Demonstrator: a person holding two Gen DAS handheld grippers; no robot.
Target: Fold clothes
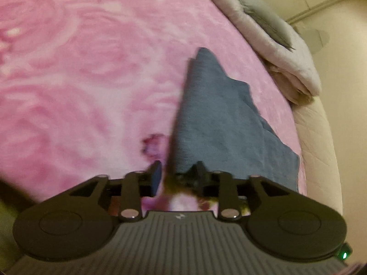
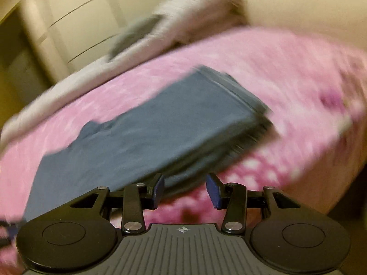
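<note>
Nearest me, my left gripper hangs over the near edge of the blue garment; its fingers stand apart, though blur and cloth over the right finger keep me from telling whether it pinches anything. My right gripper is spread wide and holds nothing, just off the garment's near edge. The garment lies folded on the pink blanket, toward its right side. Farther right, a grey cloth rests on a pale fluffy blanket.
</note>
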